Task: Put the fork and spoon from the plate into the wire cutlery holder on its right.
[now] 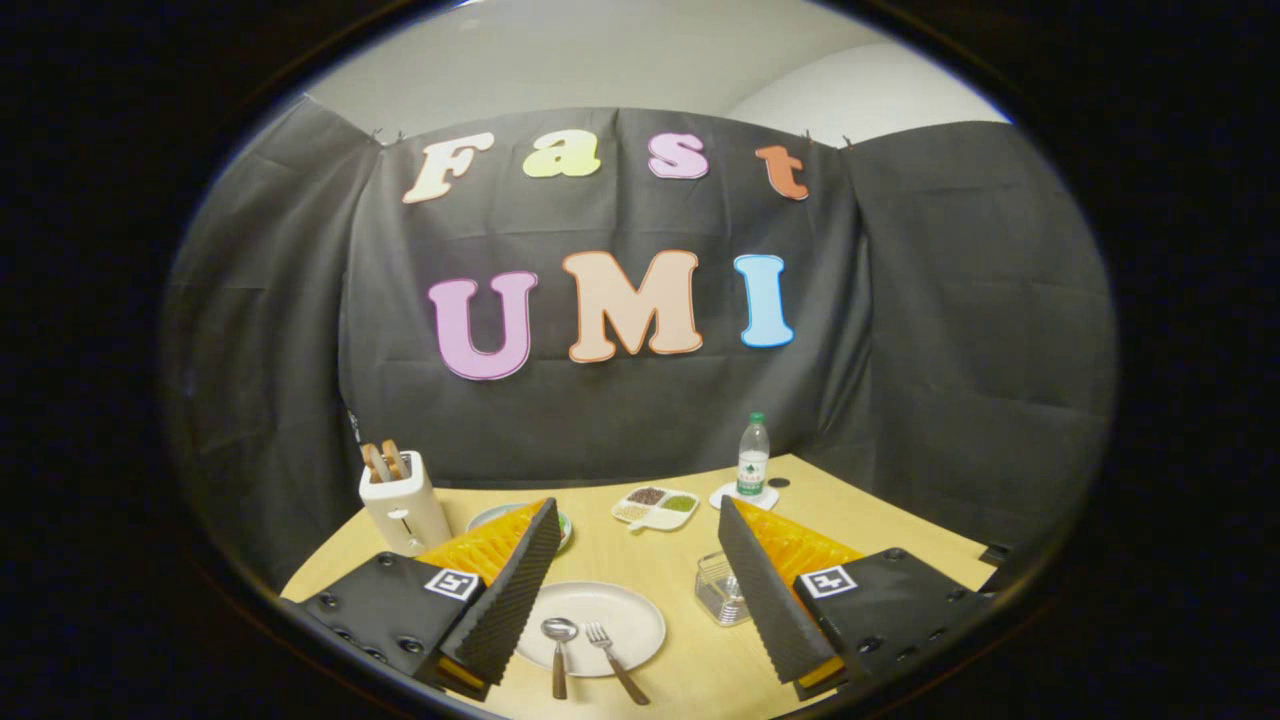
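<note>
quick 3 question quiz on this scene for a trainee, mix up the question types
1. True or false: the spoon and fork both lie on the plate.
2. Which item stands beyond the sectioned snack dish, near the booth's wall? A) kettle B) water bottle C) mug
3. Fill in: the gripper has its fingers spread ____, with the plate between them.

Key:
1. True. They lie side by side, handles pointing toward the gripper.
2. B. It stands on a small coaster; the toaster is off beyond the other finger.
3. Open. Nothing is gripped, and the wire cutlery holder sits just beside one finger.
</note>
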